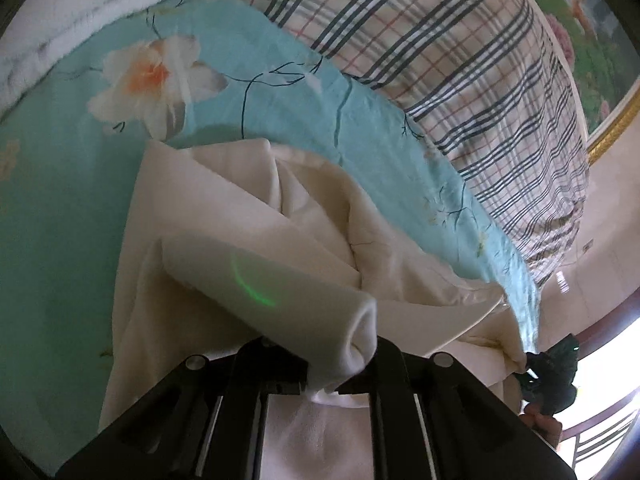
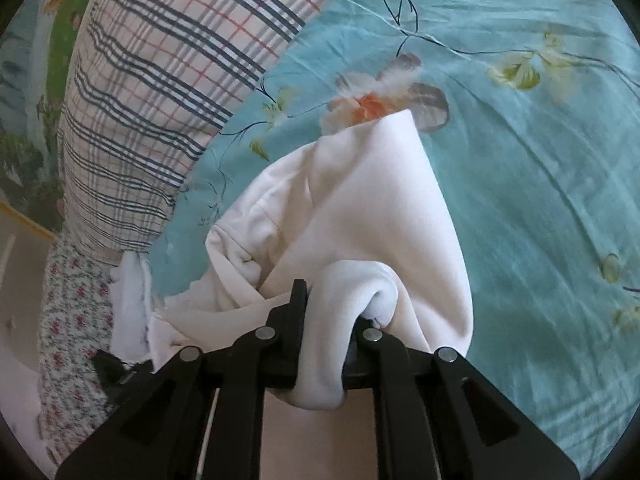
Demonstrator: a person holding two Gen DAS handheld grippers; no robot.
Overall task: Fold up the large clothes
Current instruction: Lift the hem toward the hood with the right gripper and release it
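There is one white garment (image 1: 224,208), and two claws hold it. The left claw (image 1: 320,380) is closed on a rolled bit of the cloth, pinched tight between its black fingers. The right claw (image 2: 324,320) is closed on another bunched bit, and the cloth curls over one finger like a soft roll. From the left camera you can also spot the right claw far off at the side, gripping a corner of the garment, with a hand (image 1: 544,424) under it.

The garment lies crumpled on a bed, on one blue sheet (image 1: 60,200) with flowers printed on it. I count one big orange and white flower (image 1: 156,76) on the sheet past the garment.

One checked pillow (image 1: 460,80) sits along the far edge of the sheet, just beyond the garment. One white blanket (image 1: 80,12) is bunched in a far corner. One painting (image 1: 580,32) with a gold frame hangs on the wall behind the pillow. A cloth with tiny pink flowers (image 2: 72,320) hangs at the bed's edge.

Beside the garment, away from the pillow, the sheet is wide and flat. On the pillow side the room is tight.

I see no boxes or baskets.
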